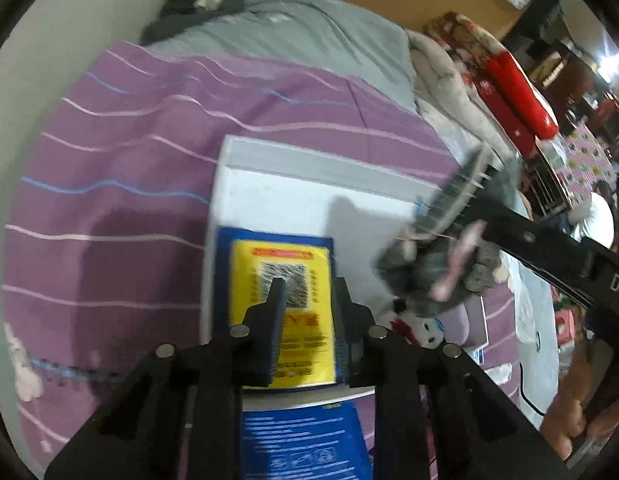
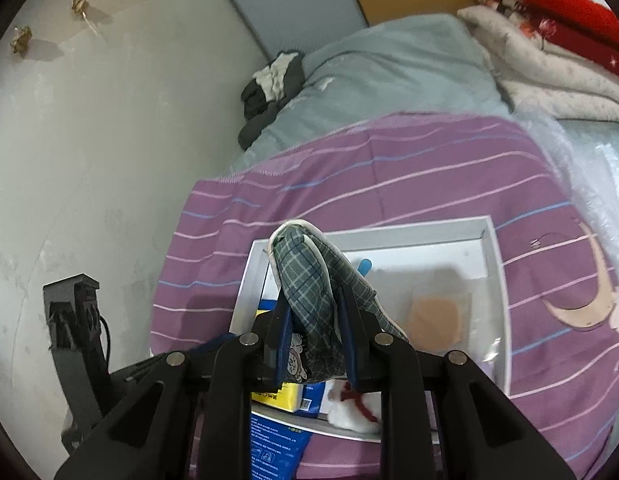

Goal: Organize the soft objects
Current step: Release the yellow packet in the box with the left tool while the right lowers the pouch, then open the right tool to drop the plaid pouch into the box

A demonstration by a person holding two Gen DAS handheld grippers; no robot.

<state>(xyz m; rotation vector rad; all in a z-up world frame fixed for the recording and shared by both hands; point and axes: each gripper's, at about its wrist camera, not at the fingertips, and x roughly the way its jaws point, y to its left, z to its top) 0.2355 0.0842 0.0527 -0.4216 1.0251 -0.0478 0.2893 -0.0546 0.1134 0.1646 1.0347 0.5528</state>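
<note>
Purple striped bedding point(image 1: 121, 184) covers the bed, and on it lies the landmark for everything else: a shallow white box point(image 1: 301, 196). Left of the box, in the right wrist view, a plain pale wall point(image 2: 89, 160) rises beside the bed, and the left gripper's dark body stands in front of it, low down. In the left wrist view the left gripper point(image 1: 309, 292) hangs over the near left part of the box, its jaws drawn fairly close with a gap between them and nothing held; through that gap shows a yellow and blue packet point(image 1: 285, 280) lying flat inside the box. Against the box's near edge lies a blue printed sheet point(image 1: 305, 440). A small white and red soft toy point(image 1: 419, 326) sits at the near right corner of the box. Above the middle of the box the right gripper point(image 2: 315, 304) pinches a grey plaid soft object with white piping point(image 2: 309, 280), which stands up between its fingers and hangs clear of the box floor; from the left wrist view the same object looks like a blurred grey bundle over the box's right edge. Further right, on the box floor, rests a flat peach-coloured pad point(image 2: 433, 320). Beyond the far side of the box lie a grey sheet point(image 2: 389, 68), a dark crumpled garment point(image 2: 269, 88), and, off to the right, folded red and white quilts point(image 2: 557, 40).
</note>
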